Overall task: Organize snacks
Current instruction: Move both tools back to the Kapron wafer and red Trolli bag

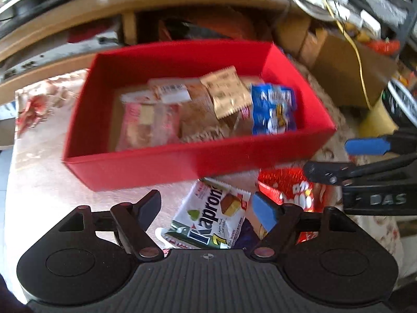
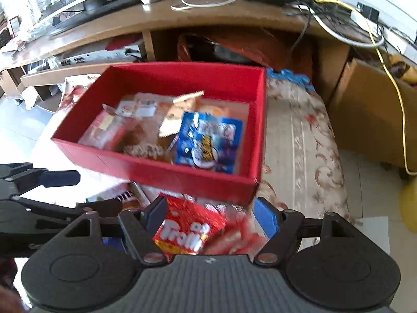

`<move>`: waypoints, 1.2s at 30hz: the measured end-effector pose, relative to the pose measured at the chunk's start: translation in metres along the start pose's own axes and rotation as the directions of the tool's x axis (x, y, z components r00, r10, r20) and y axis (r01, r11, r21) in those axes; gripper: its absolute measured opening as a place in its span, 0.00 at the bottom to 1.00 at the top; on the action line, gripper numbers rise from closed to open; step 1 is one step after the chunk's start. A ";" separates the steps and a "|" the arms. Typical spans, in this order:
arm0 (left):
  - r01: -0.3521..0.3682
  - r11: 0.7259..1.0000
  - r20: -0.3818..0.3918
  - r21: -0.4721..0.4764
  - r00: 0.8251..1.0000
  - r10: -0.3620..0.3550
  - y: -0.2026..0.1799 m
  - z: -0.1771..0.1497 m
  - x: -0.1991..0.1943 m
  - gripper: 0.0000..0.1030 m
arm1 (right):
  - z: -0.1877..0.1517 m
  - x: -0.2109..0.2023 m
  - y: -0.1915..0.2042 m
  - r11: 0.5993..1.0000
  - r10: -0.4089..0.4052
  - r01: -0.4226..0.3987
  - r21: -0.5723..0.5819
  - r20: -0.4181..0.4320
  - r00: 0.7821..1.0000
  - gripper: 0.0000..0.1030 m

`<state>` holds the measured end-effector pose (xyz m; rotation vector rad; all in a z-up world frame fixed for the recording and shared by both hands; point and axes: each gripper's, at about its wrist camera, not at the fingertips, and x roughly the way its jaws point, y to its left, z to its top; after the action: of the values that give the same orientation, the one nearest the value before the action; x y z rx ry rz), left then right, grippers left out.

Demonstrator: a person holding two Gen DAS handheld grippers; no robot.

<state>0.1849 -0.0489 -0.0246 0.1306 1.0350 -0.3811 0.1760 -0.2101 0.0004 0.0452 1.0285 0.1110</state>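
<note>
- on the cloth-covered desk [image 2: 299, 140], a red box [image 1: 146, 168] already holds several snacks, among them a blue pack [image 1: 273, 109] at its right end and a gold pack [image 1: 226, 94] beside it.
- two snacks lie outside, just in front of the box: a white wafer pack [image 1: 208, 221] and a red candy bag [image 2: 187, 227].
- left gripper [image 1: 208, 208]: jaws part open, astride the wafer pack; pads not seen pressing on it, nothing held.
- right gripper [image 2: 211, 215]: jaws part open, either side of the candy bag; no contact evident, though the view is blurred.
- the two grippers are close together, the right one's fingers [image 1: 367, 147] showing at the edge of the left view.
- step in hand, as judged: approach to the last loose snacks, each gripper over its own.
- next move calls for lowering, then closing on each pack's edges without crushing, lifting clear of the box's near wall, and releasing inside, where free space shows at the left end.
- risk: the grippers may foul each other.
</note>
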 end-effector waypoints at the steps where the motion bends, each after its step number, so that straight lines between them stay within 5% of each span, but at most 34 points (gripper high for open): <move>1: -0.006 1.000 -0.016 0.009 1.000 0.006 -0.001 -0.001 0.006 0.81 | -0.001 0.001 -0.002 1.000 0.002 -0.002 0.003 -0.004 1.000 0.69; 5: -0.015 1.000 -0.065 0.020 0.998 0.016 -0.002 -0.004 0.026 0.85 | -0.002 0.004 -0.004 1.000 0.019 -0.019 0.001 -0.019 1.000 0.69; 10: 0.039 0.999 -0.082 -0.027 0.996 -0.042 0.003 -0.008 0.026 0.70 | -0.003 0.009 -0.003 0.999 0.035 -0.035 -0.006 -0.040 0.999 0.70; 29: -0.056 0.997 -0.064 -0.060 0.997 0.052 0.023 -0.029 0.002 0.65 | -0.017 0.051 0.012 0.987 0.105 -0.084 0.136 -0.155 0.982 0.70; 36: -0.054 0.997 -0.078 -0.055 0.996 0.049 0.029 -0.031 0.009 0.67 | -0.021 0.055 0.025 0.998 0.051 -0.047 0.032 -0.163 0.985 0.73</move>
<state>0.1745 -0.0157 -0.0506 0.1214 1.1146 -0.3017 0.1837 -0.1790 -0.0548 0.0887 1.1933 0.1468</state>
